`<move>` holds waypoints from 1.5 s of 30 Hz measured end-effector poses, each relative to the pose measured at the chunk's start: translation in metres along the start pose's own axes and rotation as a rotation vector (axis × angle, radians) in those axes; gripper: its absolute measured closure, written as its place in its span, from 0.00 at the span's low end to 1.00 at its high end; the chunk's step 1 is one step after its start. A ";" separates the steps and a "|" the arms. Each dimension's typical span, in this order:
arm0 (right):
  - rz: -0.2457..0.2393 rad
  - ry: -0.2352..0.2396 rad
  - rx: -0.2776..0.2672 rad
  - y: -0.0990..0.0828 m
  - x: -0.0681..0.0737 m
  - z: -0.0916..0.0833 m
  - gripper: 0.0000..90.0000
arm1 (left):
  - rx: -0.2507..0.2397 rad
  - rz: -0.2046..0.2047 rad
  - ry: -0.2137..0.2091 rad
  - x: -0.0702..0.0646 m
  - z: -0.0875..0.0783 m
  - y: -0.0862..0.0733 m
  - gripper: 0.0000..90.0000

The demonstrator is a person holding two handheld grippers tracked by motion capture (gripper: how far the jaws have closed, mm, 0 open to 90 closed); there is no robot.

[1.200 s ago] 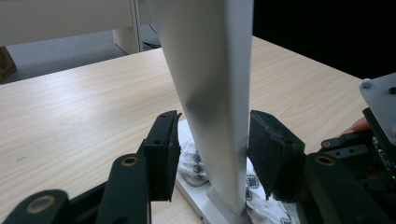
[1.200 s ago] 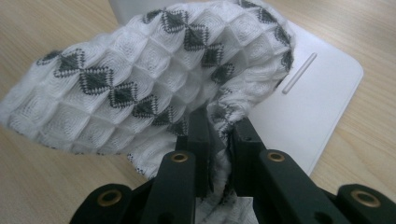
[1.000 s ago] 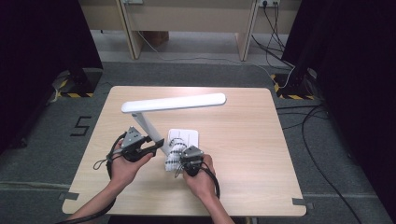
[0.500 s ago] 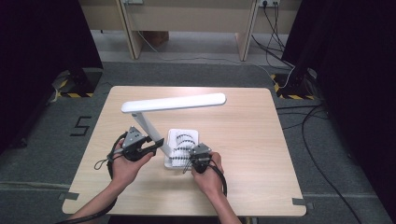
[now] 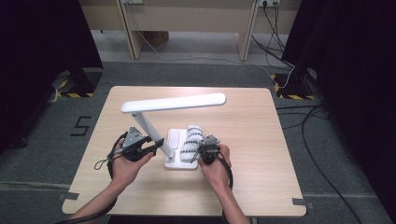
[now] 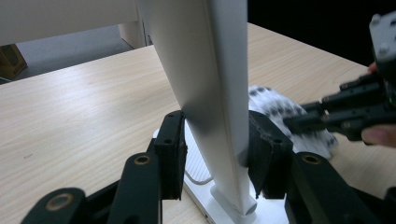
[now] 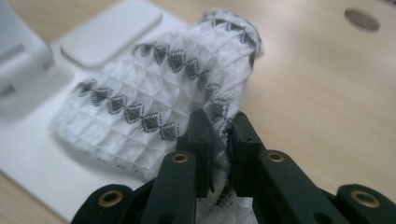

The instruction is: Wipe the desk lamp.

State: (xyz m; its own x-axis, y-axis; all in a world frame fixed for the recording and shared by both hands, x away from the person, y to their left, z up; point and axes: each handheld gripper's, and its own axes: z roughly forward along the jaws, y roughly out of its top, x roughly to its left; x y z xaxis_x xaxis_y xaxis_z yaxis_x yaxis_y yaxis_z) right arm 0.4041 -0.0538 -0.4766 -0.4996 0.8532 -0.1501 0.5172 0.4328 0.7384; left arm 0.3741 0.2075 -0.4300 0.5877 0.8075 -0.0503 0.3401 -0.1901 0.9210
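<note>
The left gripper (image 6: 215,158) clamps the slanted white plastic lamp stem (image 6: 210,93). At its three o'clock, the right gripper (image 7: 219,135) pinches a white waffle-weave cloth with black diamonds (image 7: 149,98), which lies on the flat white lamp base (image 5: 173,163). Best to wipe with light, even strokes while the stem is braced.

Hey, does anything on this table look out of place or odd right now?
Yes: a white waffle-weave cloth with black diamond patterning lies bunched on the white desk lamp's flat base, an odd spot for a rag. The right gripper pinches its edge, while the left gripper clamps the lamp's slanted white stem. Nothing looks spilled or damaged.
</note>
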 end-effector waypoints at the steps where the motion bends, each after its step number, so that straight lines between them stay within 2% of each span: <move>1: -0.005 0.000 -0.018 0.006 0.001 0.000 0.91 | -0.001 -0.001 -0.001 0.000 0.000 0.000 0.66; 5: -0.033 0.008 -0.081 0.029 0.006 0.004 0.91 | 0.002 -0.004 -0.002 0.000 0.000 0.000 0.66; 7: -0.039 0.015 -0.097 0.039 0.011 0.009 0.91 | 0.001 -0.004 -0.002 0.000 0.000 0.000 0.66; 8: -0.058 0.024 -0.103 0.043 0.014 0.012 0.91 | 0.000 -0.001 -0.001 0.000 0.000 0.000 0.66; 11: -0.083 0.054 -0.080 0.050 0.025 0.024 0.91 | 0.001 -0.001 -0.002 0.000 0.000 0.000 0.66; 12: -0.113 0.067 -0.079 0.050 0.028 0.029 0.91 | 0.001 -0.005 -0.002 0.000 0.000 0.000 0.66; 15: -0.129 0.104 -0.040 0.047 0.039 0.039 0.91 | 0.001 -0.004 -0.001 0.000 0.000 0.000 0.66; 18: -0.153 0.109 -0.009 0.041 0.045 0.045 0.91 | 0.004 -0.001 -0.002 0.000 0.000 0.000 0.66; 19: -0.148 0.104 -0.001 0.040 0.046 0.046 0.91 | 0.005 0.000 -0.002 0.000 0.000 0.001 0.66; 20: -0.161 0.104 -0.003 0.038 0.045 0.048 0.91 | 0.006 0.000 -0.001 0.000 0.001 0.001 0.66; 26: -0.146 0.088 0.014 0.035 0.038 0.050 0.91 | 0.009 -0.002 0.005 -0.001 0.000 0.001 0.67; 33: -0.111 0.052 0.030 0.031 0.022 0.051 0.91 | 0.009 0.000 0.010 -0.002 0.000 0.001 0.67; 35: -0.122 0.023 0.043 0.031 0.017 0.051 0.91 | 0.011 0.003 0.010 -0.002 0.000 0.001 0.67; 40: -0.097 -0.027 0.064 0.026 0.000 0.051 0.91 | 0.011 0.005 0.013 -0.002 0.000 0.001 0.67; 45: -0.075 -0.097 0.105 0.021 -0.017 0.050 0.91 | 0.012 0.007 0.016 -0.003 0.000 0.001 0.67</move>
State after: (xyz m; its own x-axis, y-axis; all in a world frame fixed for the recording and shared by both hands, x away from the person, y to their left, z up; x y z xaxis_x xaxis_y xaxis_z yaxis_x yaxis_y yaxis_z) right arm 0.4579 -0.0450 -0.4913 -0.4730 0.8392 -0.2684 0.5537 0.5201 0.6504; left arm 0.3732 0.2051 -0.4287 0.5787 0.8147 -0.0376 0.3450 -0.2028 0.9164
